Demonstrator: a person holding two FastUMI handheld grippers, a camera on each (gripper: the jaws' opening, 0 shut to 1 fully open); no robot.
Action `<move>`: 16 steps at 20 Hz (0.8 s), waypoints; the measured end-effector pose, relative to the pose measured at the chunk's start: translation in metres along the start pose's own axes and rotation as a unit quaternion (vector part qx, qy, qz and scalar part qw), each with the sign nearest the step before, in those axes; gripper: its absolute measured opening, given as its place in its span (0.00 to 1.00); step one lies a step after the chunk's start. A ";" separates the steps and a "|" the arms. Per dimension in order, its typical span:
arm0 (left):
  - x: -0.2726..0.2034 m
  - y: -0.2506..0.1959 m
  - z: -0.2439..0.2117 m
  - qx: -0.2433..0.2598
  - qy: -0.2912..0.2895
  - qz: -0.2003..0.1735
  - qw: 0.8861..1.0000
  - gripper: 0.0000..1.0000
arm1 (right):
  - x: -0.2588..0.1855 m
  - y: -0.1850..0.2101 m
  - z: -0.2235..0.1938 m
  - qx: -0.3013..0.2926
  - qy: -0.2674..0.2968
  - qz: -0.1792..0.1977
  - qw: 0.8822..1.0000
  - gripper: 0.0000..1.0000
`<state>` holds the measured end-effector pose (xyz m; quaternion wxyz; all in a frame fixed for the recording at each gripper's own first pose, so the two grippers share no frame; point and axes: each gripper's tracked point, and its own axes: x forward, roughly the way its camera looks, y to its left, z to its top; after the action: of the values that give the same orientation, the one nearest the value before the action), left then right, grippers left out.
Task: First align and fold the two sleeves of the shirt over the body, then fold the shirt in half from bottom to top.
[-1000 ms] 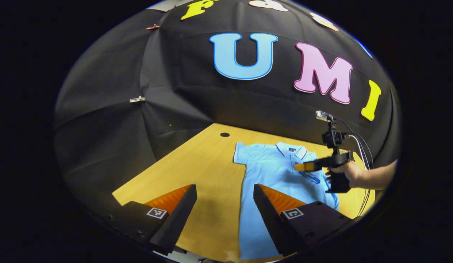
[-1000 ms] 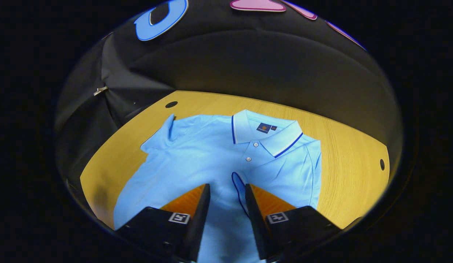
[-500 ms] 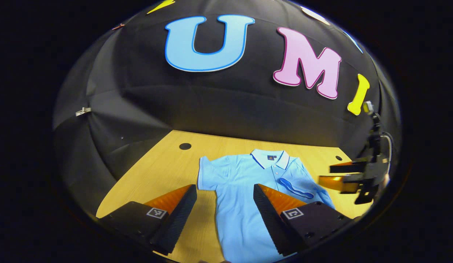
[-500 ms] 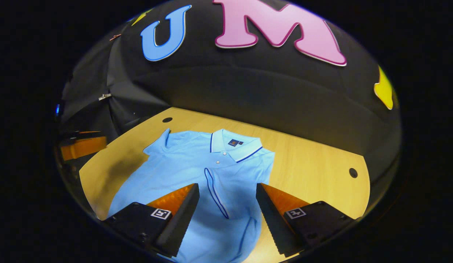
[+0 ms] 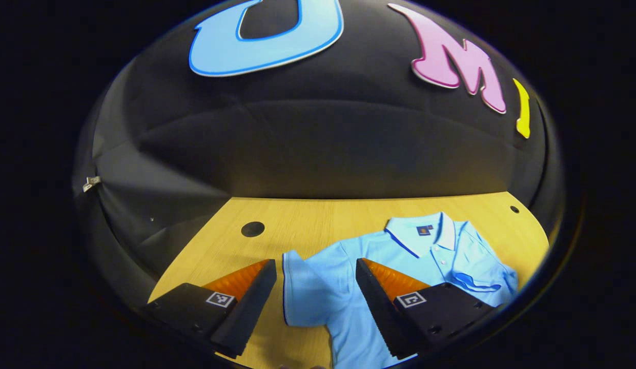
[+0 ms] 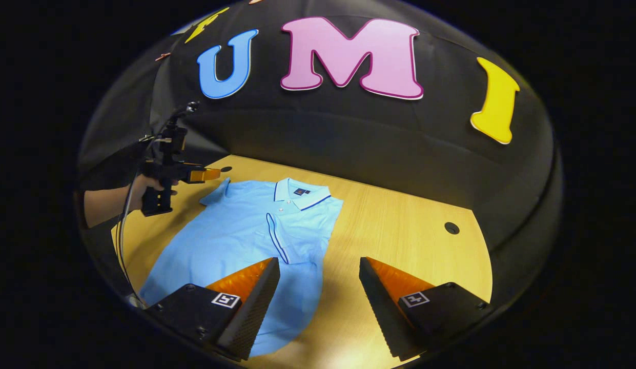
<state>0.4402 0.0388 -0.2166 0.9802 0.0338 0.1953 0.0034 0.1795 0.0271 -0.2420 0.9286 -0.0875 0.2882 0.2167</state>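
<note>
Shirt (image 6: 246,225) lies flat on the counter (image 6: 399,230), front up, collar (image 6: 297,193) toward the booth wall. Light blue polo with dark piping on collar and sleeve hems.

Right sleeve (image 6: 277,238): folded over the body, its piped hem running as a dark line down the chest below the collar. In the left gripper view the same fold shows as a piped edge on the chest (image 5: 476,282).

Left sleeve (image 5: 302,292): unfolded, spread out sideways on the counter, piped hem at its outer edge. In the right gripper view it sticks out at the shirt's far-left corner (image 6: 215,192).

Left gripper (image 5: 312,292): jaws wide open, nothing held. The left sleeve sits in the gap between the two fingers; whether either finger touches the cloth cannot be told. In the right gripper view this gripper (image 6: 207,175) is held by a hand (image 6: 143,187) just beside the left sleeve's tip, cable trailing down.

Right gripper (image 6: 318,292): jaws wide open, empty, above the counter at the shirt's right edge. Its left finger (image 6: 251,294) overlaps the shirt's lower body in view; right finger over bare counter.

Round holes in the counter: one (image 5: 252,229) near the left sleeve, one (image 6: 451,228) well right of the shirt.

Bottom hem not folded up.
</note>
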 end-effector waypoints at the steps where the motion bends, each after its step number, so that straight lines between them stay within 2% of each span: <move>1: 0.014 0.005 -0.004 0.007 0.001 0.003 1.000 0.99 | -0.007 -0.001 -0.003 0.005 -0.004 0.001 1.000 0.98; 6: 0.057 0.014 -0.038 0.014 0.044 -0.003 0.999 0.98 | -0.035 -0.009 -0.030 0.022 -0.003 -0.009 1.000 0.98; 10: 0.066 0.019 -0.066 0.018 0.086 0.000 0.996 0.97 | -0.046 -0.018 -0.043 0.032 0.000 -0.020 0.999 0.98; 12: 0.067 0.010 -0.066 0.011 0.086 -0.018 0.996 0.96 | -0.047 -0.023 -0.047 0.044 -0.002 -0.028 0.999 0.98; 13: 0.067 0.007 -0.066 0.008 0.089 -0.021 0.996 0.92 | -0.048 -0.024 -0.048 0.050 -0.003 -0.030 0.998 0.98; 14: 0.069 0.005 -0.065 0.007 0.086 -0.025 0.996 0.77 | -0.048 -0.026 -0.050 0.055 -0.005 -0.032 0.998 0.97; 15: 0.068 0.000 -0.066 0.005 0.087 -0.035 0.996 0.75 | -0.048 -0.028 -0.051 0.059 -0.008 -0.034 0.998 0.98; 16: 0.067 -0.004 -0.066 0.008 0.088 -0.041 0.995 0.62 | -0.047 -0.029 -0.056 0.061 -0.009 -0.039 0.997 0.94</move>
<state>0.4774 0.0401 -0.3031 0.9582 0.0329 0.2820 -0.0350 0.1302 -0.0314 -0.2600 0.9425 -0.0393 0.2888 0.1635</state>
